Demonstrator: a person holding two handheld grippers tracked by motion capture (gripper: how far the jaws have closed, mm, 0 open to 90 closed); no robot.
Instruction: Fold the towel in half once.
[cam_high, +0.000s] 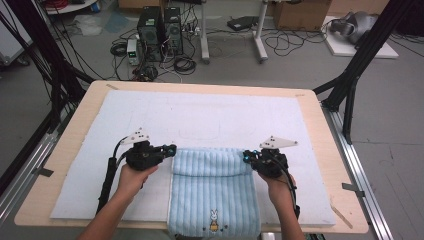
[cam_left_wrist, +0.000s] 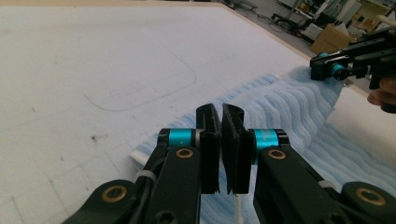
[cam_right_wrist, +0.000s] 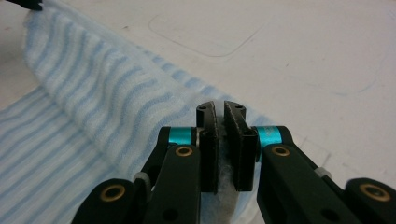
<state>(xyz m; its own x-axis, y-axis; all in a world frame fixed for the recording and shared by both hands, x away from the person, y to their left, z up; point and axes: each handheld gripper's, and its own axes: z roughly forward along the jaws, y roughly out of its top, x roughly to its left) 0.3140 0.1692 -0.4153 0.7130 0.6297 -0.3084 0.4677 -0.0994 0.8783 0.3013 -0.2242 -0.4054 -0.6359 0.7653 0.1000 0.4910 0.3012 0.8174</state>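
A light blue striped towel (cam_high: 215, 195) with a small rabbit picture (cam_high: 214, 220) lies on the near middle of the white mat (cam_high: 200, 110) and hangs over the table's front edge. Its far edge is raised into a fold between my two grippers. My left gripper (cam_high: 171, 148) is shut at the far left corner, and in the left gripper view its jaws (cam_left_wrist: 220, 116) stand almost together over the towel (cam_left_wrist: 299, 107). My right gripper (cam_high: 246, 155) is shut on the far right corner. White towel pile shows pinched between its pads (cam_right_wrist: 220, 109).
The wooden table (cam_high: 75, 130) has bare mat beyond the towel, with a faint rounded outline (cam_left_wrist: 140, 93) drawn on it. Black frame legs (cam_high: 350, 85) stand at the right, and computers and cables (cam_high: 160, 30) sit on the floor behind.
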